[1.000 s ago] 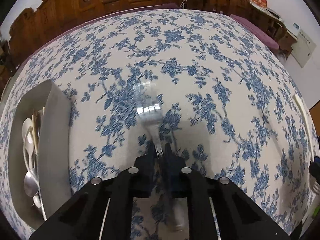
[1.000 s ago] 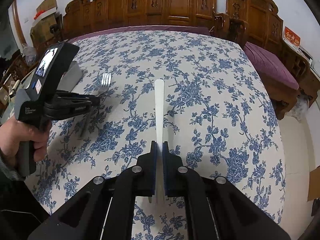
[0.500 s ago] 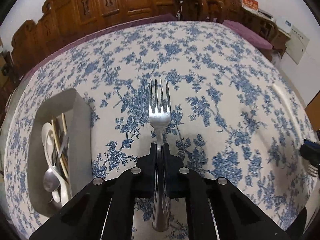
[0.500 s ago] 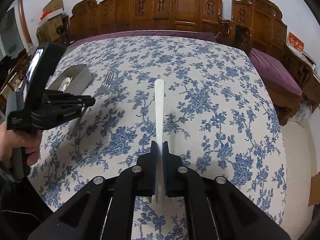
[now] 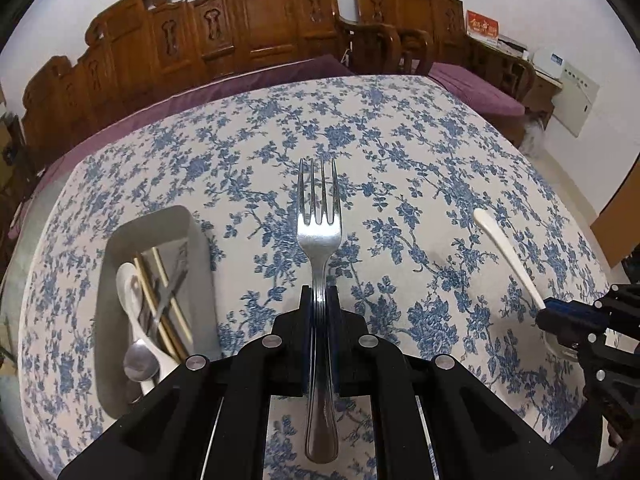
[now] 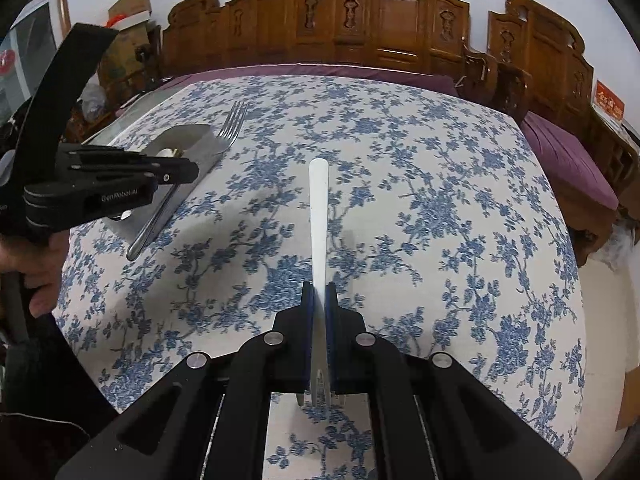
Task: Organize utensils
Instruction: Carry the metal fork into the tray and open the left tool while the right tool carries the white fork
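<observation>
My left gripper (image 5: 320, 296) is shut on the handle of a metal fork (image 5: 319, 224), held above the flowered tablecloth with its tines pointing away. It also shows in the right wrist view as the left gripper (image 6: 176, 172), with the fork (image 6: 230, 126) over the edge of a grey tray (image 6: 188, 136). My right gripper (image 6: 319, 292) is shut on a white utensil (image 6: 319, 208) whose long handle sticks forward. In the left wrist view the right gripper (image 5: 560, 316) and the white utensil (image 5: 504, 248) are at the far right.
The grey tray (image 5: 200, 280) sits left of the fork and holds a white spoon (image 5: 130, 284), a metal spoon (image 5: 140, 364) and chopsticks (image 5: 160, 308). Carved wooden chairs (image 6: 360, 28) line the table's far edge. A hand (image 6: 44, 276) grips the left tool.
My left gripper has risen with the fork, and the tray now shows more fully to its left. The right gripper has shifted slightly, still holding the white utensil.
</observation>
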Tool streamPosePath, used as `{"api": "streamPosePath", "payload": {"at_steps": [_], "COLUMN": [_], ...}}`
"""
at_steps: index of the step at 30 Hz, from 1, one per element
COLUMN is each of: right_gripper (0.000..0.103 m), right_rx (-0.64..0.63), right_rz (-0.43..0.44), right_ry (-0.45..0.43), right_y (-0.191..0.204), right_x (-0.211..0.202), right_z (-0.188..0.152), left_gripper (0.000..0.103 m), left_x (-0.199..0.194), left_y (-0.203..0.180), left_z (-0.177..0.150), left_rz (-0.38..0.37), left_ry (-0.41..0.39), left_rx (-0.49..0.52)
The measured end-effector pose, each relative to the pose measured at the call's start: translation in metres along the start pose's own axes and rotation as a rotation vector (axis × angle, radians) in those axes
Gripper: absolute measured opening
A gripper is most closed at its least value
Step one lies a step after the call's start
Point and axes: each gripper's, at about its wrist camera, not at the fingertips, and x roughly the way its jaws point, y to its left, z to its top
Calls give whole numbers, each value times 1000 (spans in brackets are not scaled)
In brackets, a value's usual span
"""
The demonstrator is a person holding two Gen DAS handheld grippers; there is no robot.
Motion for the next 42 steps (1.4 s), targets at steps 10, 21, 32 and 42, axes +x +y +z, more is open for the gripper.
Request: {"api": "streamPosePath", "payload": {"at_steps": [10, 21, 32, 42], "right_gripper": [7, 7, 7, 7], "right_rx": [-30, -38, -32, -38], "right_rz": [28, 78, 102, 111], "right_ry": [-7, -27, -27, -8], "right_y": [32, 75, 101, 119], "right_x": [5, 16, 31, 53], "right_z": [12, 42, 66, 82], "left_gripper": [6, 6, 6, 6], "left_x": [-21, -15, 17, 27], "left_y": [46, 110, 152, 166], "left_z": [1, -6, -10, -16], "left_rz": [28, 84, 81, 61], "left_ry": [-29, -12, 35, 39], "left_rx": [-32, -79, -125, -144]}}
